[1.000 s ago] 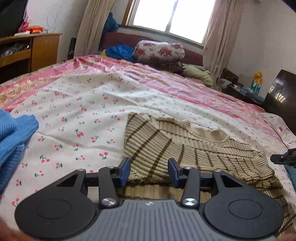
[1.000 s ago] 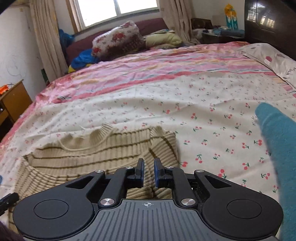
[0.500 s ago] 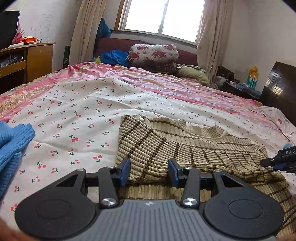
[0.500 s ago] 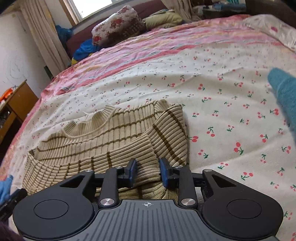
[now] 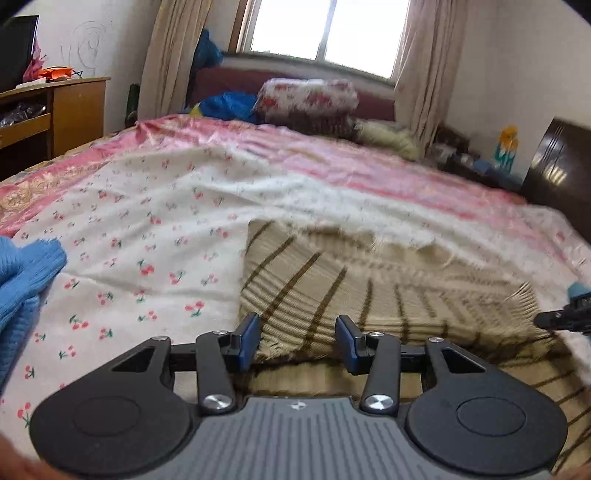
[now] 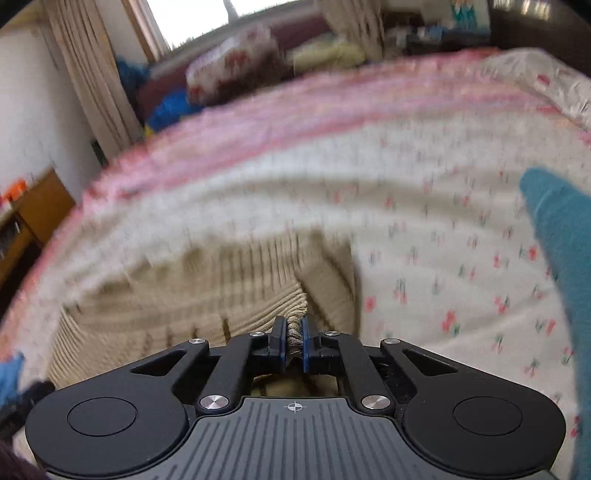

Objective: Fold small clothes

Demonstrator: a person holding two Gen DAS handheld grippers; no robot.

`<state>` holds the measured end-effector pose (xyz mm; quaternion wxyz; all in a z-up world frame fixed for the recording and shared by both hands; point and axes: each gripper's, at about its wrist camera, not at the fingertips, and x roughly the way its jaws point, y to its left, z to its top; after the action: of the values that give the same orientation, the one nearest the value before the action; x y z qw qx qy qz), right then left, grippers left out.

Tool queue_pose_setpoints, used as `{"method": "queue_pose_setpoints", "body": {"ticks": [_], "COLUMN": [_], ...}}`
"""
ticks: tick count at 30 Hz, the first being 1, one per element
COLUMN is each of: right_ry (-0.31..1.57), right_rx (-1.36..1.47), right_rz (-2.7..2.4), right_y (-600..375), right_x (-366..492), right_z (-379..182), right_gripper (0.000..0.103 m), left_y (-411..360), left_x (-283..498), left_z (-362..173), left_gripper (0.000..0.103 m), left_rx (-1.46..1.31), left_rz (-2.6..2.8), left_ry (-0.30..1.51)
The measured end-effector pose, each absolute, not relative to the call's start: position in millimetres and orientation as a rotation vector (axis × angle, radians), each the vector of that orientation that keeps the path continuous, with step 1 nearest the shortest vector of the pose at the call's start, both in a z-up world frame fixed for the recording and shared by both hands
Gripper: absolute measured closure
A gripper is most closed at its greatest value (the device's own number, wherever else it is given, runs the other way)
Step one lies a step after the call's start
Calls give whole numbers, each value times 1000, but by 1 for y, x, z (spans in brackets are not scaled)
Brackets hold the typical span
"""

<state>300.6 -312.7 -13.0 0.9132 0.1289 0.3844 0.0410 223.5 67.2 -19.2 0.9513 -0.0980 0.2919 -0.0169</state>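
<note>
I am working over a bed (image 5: 155, 206) spread with a cherry-print sheet, where a beige striped sweater (image 5: 354, 280) is lying flat in front of both my tools, its sides folded in. My right gripper (image 6: 294, 341) is closing on the sweater: its blue pads are pinching a bunched ridge of the ribbed knit (image 6: 236, 302) between them, the fabric squeezed into a narrow roll at the fingertips. The right wrist view is smeared, so I cannot tell which part of the garment this ridge belongs to.

My left gripper (image 5: 298, 341) is hovering with its jaws parted, one blue pad (image 5: 248, 341) on either side of the sweater's near folded edge. The knit is lying between the pads, yet there is a gap on each side and neither one is pressing on it.

A blue knit garment (image 5: 26, 273) is resting on the sheet well to the left of the sweater, and a teal one (image 6: 557, 251) is lying to the right. At the far edge of the bed, a floral pillow (image 5: 306, 98) is sitting beneath the curtained window (image 5: 328, 33). A wooden cabinet (image 5: 74, 110) is standing against the left wall.
</note>
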Motion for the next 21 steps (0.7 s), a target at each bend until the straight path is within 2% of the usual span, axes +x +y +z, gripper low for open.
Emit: {"method": "queue_pose_setpoints", "body": {"ticks": [4, 12, 21], "right_ry": [771, 570, 688], "right_rx": [191, 56, 46], "right_rz": [54, 51, 339], "right_y": [-300, -274, -216], "right_x": [294, 268, 276], "right_z": [-14, 19, -5], "right_gripper": [88, 87, 87], "left_y": [70, 71, 60], "left_x": [222, 215, 226], "left_z": [-19, -9, -18], "left_gripper": [53, 53, 52], "left_rx": [-209, -222, -143], "left_rz": [-31, -45, -56], "left_ry": [591, 516, 590]}}
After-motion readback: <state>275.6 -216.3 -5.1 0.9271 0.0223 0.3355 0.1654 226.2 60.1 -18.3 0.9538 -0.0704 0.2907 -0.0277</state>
